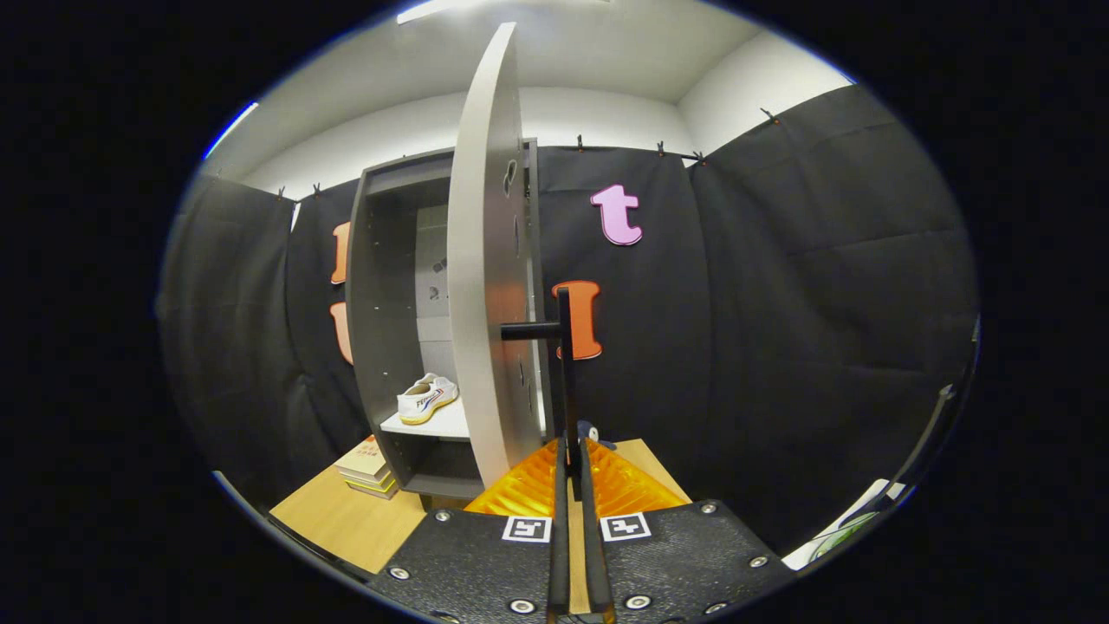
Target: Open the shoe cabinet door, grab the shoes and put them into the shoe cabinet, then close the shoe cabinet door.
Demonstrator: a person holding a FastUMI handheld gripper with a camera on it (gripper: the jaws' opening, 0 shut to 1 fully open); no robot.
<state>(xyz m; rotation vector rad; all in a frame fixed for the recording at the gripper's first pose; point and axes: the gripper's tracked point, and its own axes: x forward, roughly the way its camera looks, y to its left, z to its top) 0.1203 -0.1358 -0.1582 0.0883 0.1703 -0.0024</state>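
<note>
on door handle (565,364), hand-held gripper (572,455) clamped

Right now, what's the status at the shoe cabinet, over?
Gripper shut on door handle. Cabinet door open, edge-on ahead. White sneaker on shelf inside. Stack of books beside cabinet base, not blocking.

Bright overhead light, sharp, fisheye-bent edges

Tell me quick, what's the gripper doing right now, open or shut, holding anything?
Gripper: shut on the door handle, the black bar on the open cabinet door; both fingers press on it.
</note>
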